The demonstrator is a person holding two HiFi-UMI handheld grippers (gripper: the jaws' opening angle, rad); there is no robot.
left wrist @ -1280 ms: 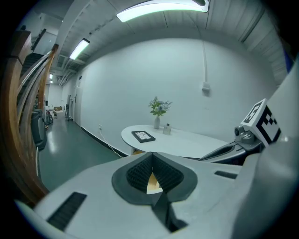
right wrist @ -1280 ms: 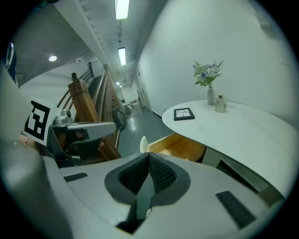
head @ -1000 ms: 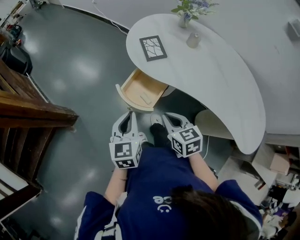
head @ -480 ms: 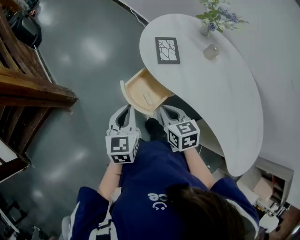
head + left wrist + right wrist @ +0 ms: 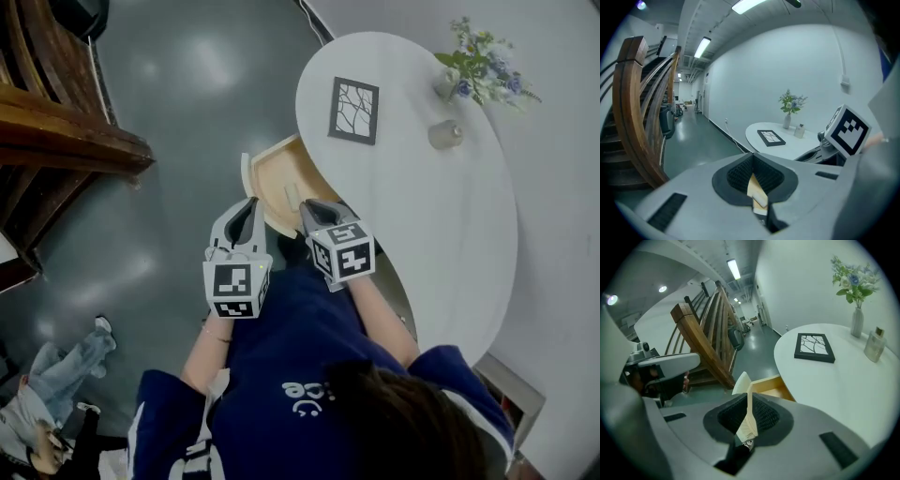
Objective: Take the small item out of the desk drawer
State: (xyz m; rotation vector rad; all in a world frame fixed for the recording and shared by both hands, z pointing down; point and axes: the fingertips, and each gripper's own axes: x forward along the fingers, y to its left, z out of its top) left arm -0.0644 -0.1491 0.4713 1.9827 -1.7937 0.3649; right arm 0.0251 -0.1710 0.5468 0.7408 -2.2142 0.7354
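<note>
The wooden desk drawer [image 5: 265, 175] stands pulled open under the white table's left edge. A small pale item [image 5: 292, 195] lies on its floor. My right gripper [image 5: 306, 205] reaches over the drawer's near rim, close to the item; its jaws are opening by a narrow slit with nothing between them. My left gripper [image 5: 251, 202] hangs just left of the drawer front, shut and empty. In the right gripper view the drawer [image 5: 771, 385] lies right ahead of the gripper [image 5: 749, 386]. Through the slit of the left gripper [image 5: 753, 156] shows a strip of the drawer [image 5: 754, 186].
The curved white table [image 5: 441, 216] carries a dark picture frame [image 5: 353, 111], a small bottle [image 5: 445, 134] and a flower vase [image 5: 473, 67]. A wooden staircase [image 5: 56, 131] rises at the left. Grey floor lies between. Another person's legs [image 5: 56, 375] show at the lower left.
Both grippers have come forward to the drawer. The right one, earlier short of it, now reaches over its near rim. The head view has swung left.
</note>
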